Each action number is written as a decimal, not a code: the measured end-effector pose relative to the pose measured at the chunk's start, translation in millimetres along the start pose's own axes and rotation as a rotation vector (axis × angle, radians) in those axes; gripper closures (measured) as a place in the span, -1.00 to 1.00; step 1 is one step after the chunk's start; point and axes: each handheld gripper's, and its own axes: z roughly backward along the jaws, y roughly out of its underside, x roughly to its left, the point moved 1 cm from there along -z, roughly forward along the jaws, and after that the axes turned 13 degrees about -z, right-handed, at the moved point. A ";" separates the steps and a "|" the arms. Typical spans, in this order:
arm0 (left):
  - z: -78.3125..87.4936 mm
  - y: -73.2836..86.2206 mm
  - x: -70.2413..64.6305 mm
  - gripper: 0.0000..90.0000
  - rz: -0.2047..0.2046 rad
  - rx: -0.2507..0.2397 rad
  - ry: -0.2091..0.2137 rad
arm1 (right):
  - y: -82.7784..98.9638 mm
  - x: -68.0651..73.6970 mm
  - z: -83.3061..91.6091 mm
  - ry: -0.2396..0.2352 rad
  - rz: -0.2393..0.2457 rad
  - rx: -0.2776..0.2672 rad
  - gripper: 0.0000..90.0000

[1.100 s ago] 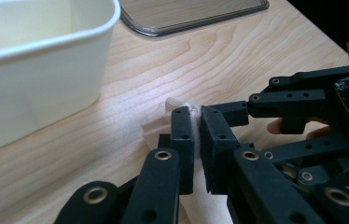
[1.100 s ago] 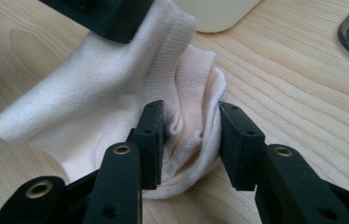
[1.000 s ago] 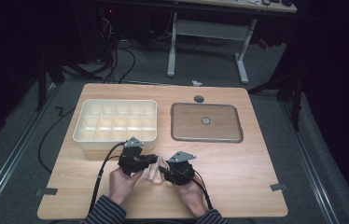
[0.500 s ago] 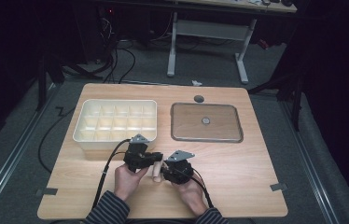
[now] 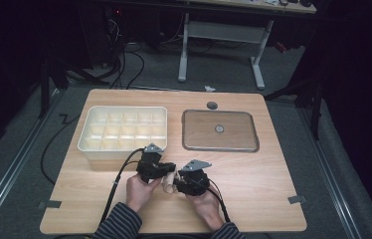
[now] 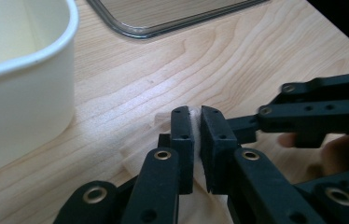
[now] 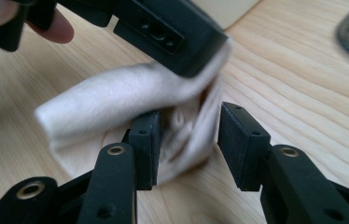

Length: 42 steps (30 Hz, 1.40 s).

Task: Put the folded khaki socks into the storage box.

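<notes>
Since the earlier frames the left claw (image 5: 166, 172) has shifted slightly right toward the right claw (image 5: 181, 183), whose jaws have just been opening around the cloth (image 7: 130, 100). Left claw is clamped shut on that cloth's edge; right claw stands part open, cloth between its pads but not pinched. Cloth sits low centre of the high view, just over the desk (image 5: 268, 179). Folding or handover looks barely begun; tray (image 5: 124, 130) and lid (image 5: 220, 130) untouched.

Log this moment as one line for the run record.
left gripper: jaws shut on cloth | right gripper: jaws just opening, cloth fold between them | divided tray: untouched | lid: flat on table
</notes>
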 end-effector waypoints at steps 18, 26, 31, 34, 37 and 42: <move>-12.7 3.7 -3.1 0.87 -0.032 0.032 -0.028 | 9.2 16.1 44.2 -0.086 0.095 -0.067 0.41; -13.0 5.1 -3.9 0.87 -0.039 0.026 -0.029 | 4.7 20.3 30.9 -0.079 0.104 -0.046 0.42; -13.1 6.1 -3.7 0.86 -0.036 0.019 -0.022 | 6.5 18.5 27.9 -0.076 0.105 -0.027 0.64; -13.8 6.3 -1.8 0.86 -0.025 0.015 -0.008 | 8.8 18.0 28.0 -0.076 0.110 -0.015 0.82; -14.3 6.5 -0.4 0.86 -0.030 0.012 -0.004 | 11.9 16.5 26.8 -0.062 0.109 -0.002 0.89; -15.7 5.6 -0.5 0.85 -0.041 0.010 -0.011 | 15.9 14.0 25.7 -0.047 0.109 0.026 0.92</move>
